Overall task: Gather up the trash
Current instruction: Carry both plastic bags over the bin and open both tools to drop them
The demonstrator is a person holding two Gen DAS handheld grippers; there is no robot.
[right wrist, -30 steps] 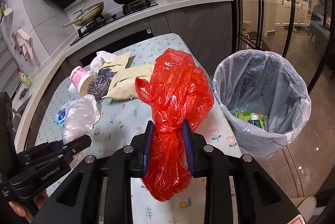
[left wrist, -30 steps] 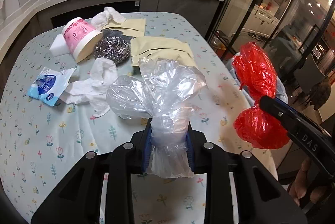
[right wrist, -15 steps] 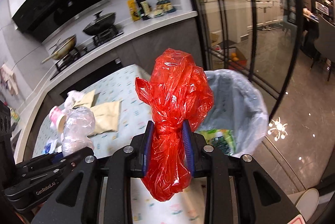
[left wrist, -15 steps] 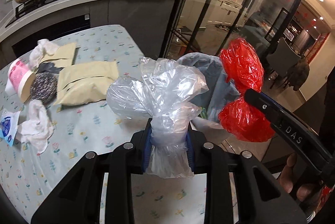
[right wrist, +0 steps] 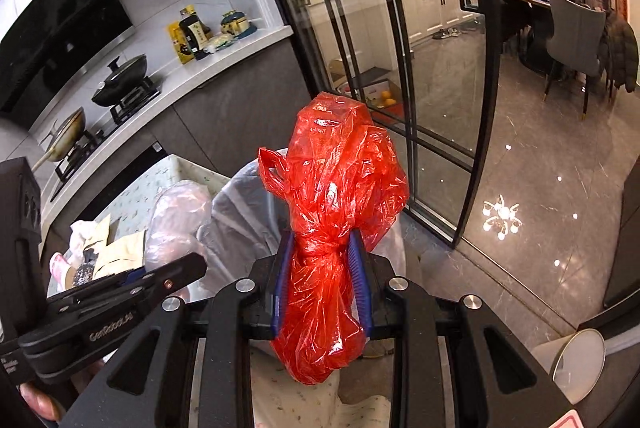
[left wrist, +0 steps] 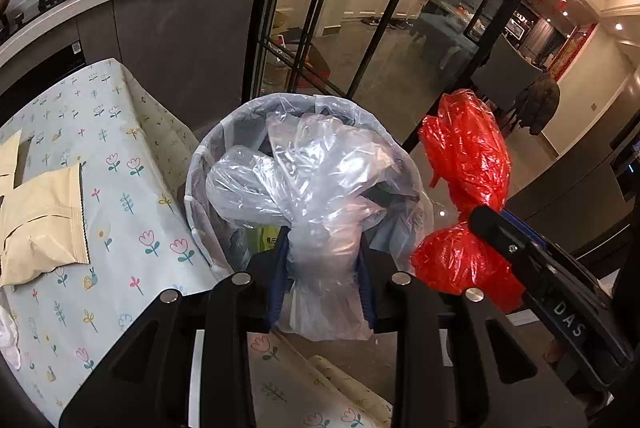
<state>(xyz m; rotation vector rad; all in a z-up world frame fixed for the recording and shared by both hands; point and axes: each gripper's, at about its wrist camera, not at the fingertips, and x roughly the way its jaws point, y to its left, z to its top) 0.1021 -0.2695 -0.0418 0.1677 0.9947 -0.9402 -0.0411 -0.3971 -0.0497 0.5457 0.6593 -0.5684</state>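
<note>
My left gripper [left wrist: 322, 268] is shut on a crumpled clear plastic bag [left wrist: 312, 172] and holds it in front of the bin. The trash bin [left wrist: 208, 152], lined with a pale translucent bag, stands on the floor just right of the table. My right gripper [right wrist: 322, 284] is shut on a crumpled red plastic bag [right wrist: 340, 188]; this red bag also shows at the right of the left wrist view [left wrist: 464, 156]. In the right wrist view the bin [right wrist: 240, 212] sits behind the red bag, and the clear bag [right wrist: 176, 224] shows at left.
The table with a floral cloth [left wrist: 120, 212] lies left of the bin, with tan paper pouches [left wrist: 40, 216] on it. More litter sits farther back on the table [right wrist: 92, 252]. Glass sliding doors [left wrist: 360, 28] stand behind the bin. A kitchen counter with pans [right wrist: 120, 84] lies beyond.
Both grippers have swung right, away from the table, with their bags held. The bin is now directly ahead of the left gripper, and most table litter has left view.
</note>
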